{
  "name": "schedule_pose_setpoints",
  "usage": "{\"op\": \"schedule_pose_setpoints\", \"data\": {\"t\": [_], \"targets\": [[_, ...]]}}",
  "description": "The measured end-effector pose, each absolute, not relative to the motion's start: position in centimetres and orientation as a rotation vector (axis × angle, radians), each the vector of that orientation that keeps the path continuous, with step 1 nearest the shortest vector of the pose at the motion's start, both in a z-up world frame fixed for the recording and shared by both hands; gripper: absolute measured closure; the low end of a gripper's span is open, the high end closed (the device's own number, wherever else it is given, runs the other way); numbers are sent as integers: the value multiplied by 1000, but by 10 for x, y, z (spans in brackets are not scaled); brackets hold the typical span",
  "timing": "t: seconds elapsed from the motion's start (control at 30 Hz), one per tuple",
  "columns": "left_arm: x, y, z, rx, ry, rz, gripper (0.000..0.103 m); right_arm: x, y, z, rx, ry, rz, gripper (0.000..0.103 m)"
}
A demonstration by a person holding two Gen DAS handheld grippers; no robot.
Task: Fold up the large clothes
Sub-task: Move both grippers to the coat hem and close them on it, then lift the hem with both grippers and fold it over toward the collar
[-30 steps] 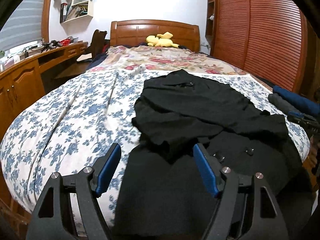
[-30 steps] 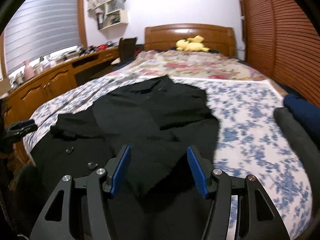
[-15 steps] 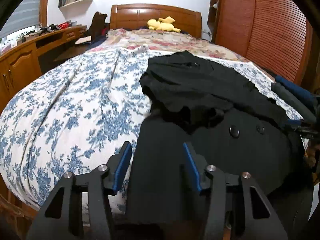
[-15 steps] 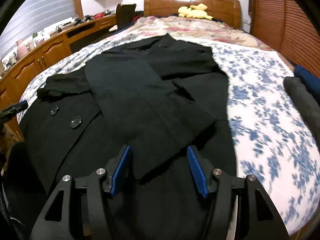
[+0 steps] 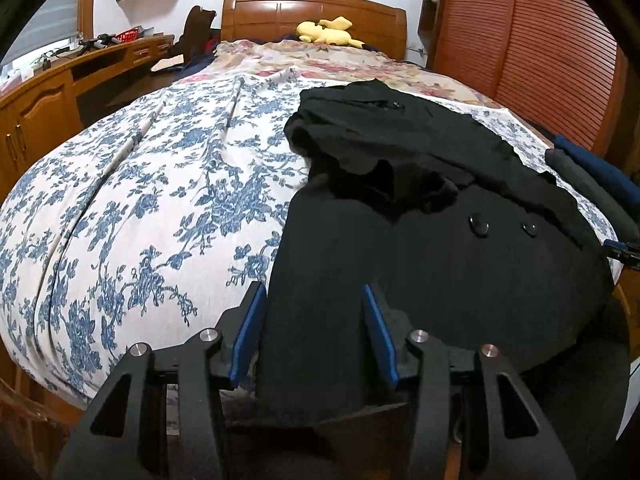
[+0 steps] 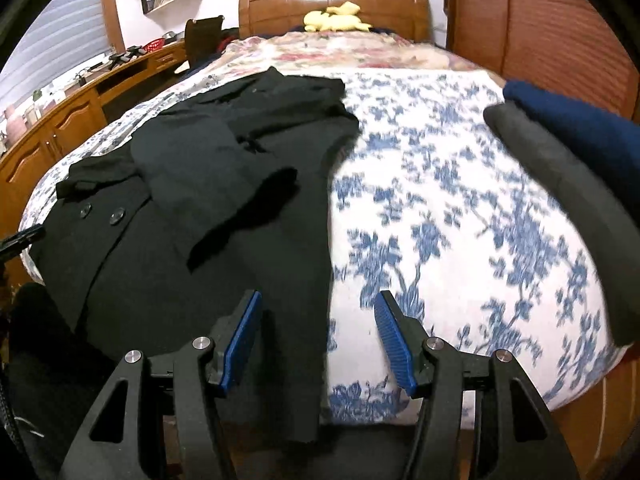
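Observation:
A black coat (image 5: 440, 280) lies flat on the blue-flowered bedspread (image 5: 140, 200), with its sleeves folded across the chest and two buttons (image 5: 478, 225) showing. My left gripper (image 5: 313, 286) hangs low over the coat's left hem corner at the foot of the bed. It is half open, with flat cloth between the pads but not pinched. In the right wrist view the coat (image 6: 180, 260) fills the left side. My right gripper (image 6: 319, 294) stands open astride the coat's right hem edge, one pad over the cloth and the other over the bedspread (image 6: 440, 220).
Folded grey (image 6: 560, 180) and navy (image 6: 580, 120) clothes lie along the bed's right side. A yellow plush toy (image 5: 326, 32) sits by the headboard. A wooden desk (image 5: 40, 100) runs along the left. A slatted wardrobe (image 5: 540, 60) stands on the right.
Both grippers have sunk toward the coat's hem at the foot of the bed. The left jaws have narrowed. The right gripper has slid right to the coat's right edge.

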State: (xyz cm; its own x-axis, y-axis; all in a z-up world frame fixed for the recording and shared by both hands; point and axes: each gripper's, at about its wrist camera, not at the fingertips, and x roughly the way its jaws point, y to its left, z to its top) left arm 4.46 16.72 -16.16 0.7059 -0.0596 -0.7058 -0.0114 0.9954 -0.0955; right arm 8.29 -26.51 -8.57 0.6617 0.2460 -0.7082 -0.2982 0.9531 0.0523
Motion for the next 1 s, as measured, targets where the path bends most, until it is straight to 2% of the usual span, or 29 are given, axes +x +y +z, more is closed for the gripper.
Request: {"op": "schedule_pose_setpoints", "data": {"t": [0.17,0.23,0.33,0.4,0.47,0.77,0.9,1.0], "targets": [[45,165,-163,-77,796,-21,52,87,-255,-93,-70,814,356,43],[44,164,-163,-78,798,-22,52,87,-249,-92,-57,808,419,52],[43,164,-163,-74,801,-32,53,84,-238,-91,-86,787,456,52],[39,164,-162,-78,801,-40,63,84,-235,-92,-92,784,468,52],[37,165,-163,-76,806,-39,66,86,-235,-95,-104,787,459,53],[30,168,-172,-94,844,-49,65,90,-237,-102,-97,817,438,53],[28,172,-177,-124,859,-52,57,89,-236,-102,-104,816,436,53],[27,175,-178,-150,859,-59,57,86,-235,-101,-104,815,435,53]]}}
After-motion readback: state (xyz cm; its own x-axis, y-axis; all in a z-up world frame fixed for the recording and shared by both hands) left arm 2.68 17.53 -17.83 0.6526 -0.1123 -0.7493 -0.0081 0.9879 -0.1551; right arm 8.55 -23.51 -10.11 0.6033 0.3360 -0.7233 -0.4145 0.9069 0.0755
